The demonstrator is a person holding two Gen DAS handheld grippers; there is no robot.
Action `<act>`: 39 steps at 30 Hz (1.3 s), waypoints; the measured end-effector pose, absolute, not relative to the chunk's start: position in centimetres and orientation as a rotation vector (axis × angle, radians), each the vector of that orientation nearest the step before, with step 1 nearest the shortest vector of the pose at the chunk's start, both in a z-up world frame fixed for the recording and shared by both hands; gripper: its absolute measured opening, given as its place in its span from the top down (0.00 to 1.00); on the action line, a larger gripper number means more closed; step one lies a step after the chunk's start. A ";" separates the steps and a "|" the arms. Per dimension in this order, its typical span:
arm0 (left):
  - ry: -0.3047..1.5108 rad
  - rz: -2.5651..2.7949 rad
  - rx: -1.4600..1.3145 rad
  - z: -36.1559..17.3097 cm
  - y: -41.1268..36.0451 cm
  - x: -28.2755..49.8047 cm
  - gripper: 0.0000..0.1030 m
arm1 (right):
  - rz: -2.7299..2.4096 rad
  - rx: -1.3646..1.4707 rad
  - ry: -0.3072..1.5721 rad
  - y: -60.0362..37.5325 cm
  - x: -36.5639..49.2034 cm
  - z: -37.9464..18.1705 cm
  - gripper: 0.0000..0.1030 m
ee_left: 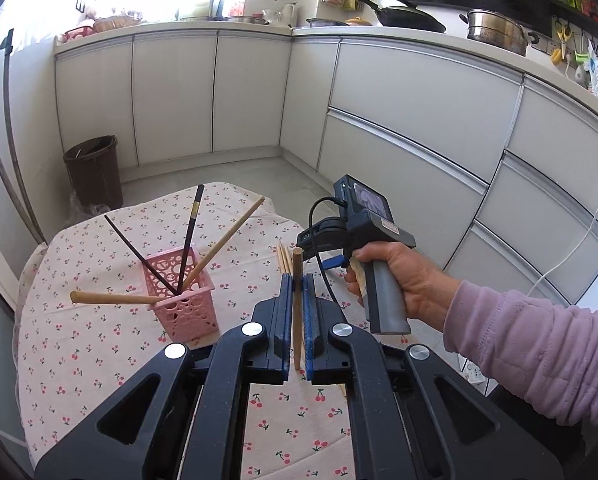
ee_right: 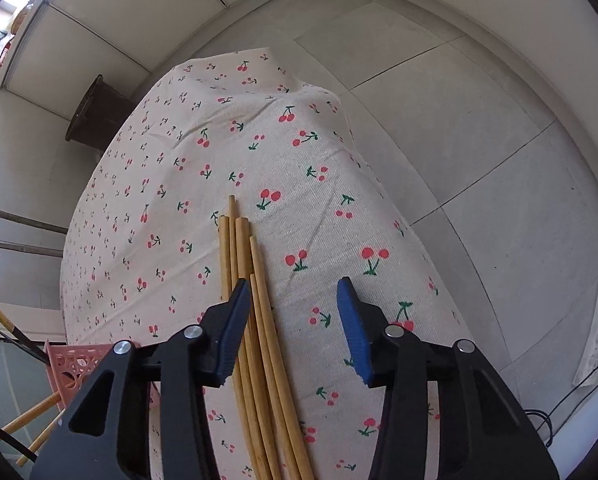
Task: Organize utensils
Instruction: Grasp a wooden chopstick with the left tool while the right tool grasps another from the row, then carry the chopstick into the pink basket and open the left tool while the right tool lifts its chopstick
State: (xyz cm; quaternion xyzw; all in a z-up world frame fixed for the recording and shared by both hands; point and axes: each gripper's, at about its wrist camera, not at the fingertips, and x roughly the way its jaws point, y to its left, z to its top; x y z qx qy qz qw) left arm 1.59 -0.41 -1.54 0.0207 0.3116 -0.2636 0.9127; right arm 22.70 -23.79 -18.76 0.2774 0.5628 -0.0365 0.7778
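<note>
Cherry-print bench: left gripper pinches a light, stiff, slippery chopstick mid-shaft; right gripper gapes empty over the bundle.

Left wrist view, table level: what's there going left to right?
Pink perforated plastic basket with dark and wooden chopsticks standing in it → single light wooden chopstick clamped in the left gripper → loose bamboo chopsticks on the cherry-print tablecloth → right gripper, held in the person's hand.
</note>
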 end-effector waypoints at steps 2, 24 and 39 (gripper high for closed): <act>0.643 -0.543 0.040 -1.5 -0.3 1.6 0.96 | -0.092 0.572 1.212 -23.7 23.0 -18.7 0.66; 0.655 -0.515 0.023 -1.6 -0.1 2.1 0.95 | -0.131 0.299 1.188 -20.5 24.8 -18.5 0.66; 0.646 -0.490 0.004 -1.3 0.5 2.0 0.96 | -0.047 0.506 1.090 -24.5 19.6 -16.2 0.95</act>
